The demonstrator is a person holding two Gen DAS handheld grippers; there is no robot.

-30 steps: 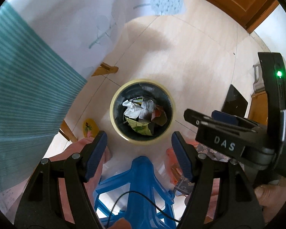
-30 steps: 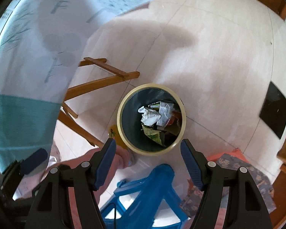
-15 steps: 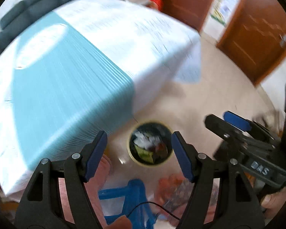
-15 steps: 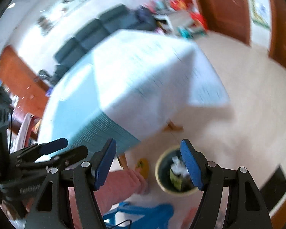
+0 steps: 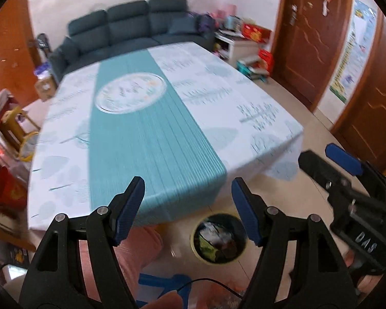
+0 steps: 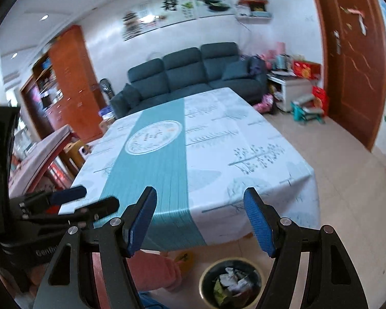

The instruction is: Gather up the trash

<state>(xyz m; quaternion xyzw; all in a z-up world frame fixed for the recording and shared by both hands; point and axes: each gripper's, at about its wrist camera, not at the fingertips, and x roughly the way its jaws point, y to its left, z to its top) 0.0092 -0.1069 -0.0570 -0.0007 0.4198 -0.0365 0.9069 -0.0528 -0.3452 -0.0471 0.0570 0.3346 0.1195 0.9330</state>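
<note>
The trash bin (image 5: 194, 242), dark with a yellow rim, stands on the floor by the table's near edge, low in the left wrist view. It holds crumpled paper and wrappers. The same bin (image 6: 203, 282) sits at the bottom of the right wrist view. My left gripper (image 5: 187, 188) is open and empty, high above the bin and facing the table (image 5: 154, 134). My right gripper (image 6: 200, 195) is also open and empty. Each gripper shows in the other's view: the right gripper (image 5: 321, 158) at the right, the left gripper (image 6: 97, 198) at the left. The white and teal tablecloth (image 6: 167, 170) bears no loose trash.
A person's pink-clad leg (image 5: 139, 247) and a blue plastic stool (image 5: 167, 285) lie below the grippers. A dark sofa (image 6: 193, 74) stands behind the table, wooden doors (image 6: 352, 59) at the right, a wooden cabinet (image 6: 64, 82) at the left. A yellow slipper (image 6: 184, 257) lies under the table edge.
Both grippers have risen and tipped up from looking straight down into the bin. The tabletop and room now fill the views, and the bin has slid to the bottom. Jaws unchanged.
</note>
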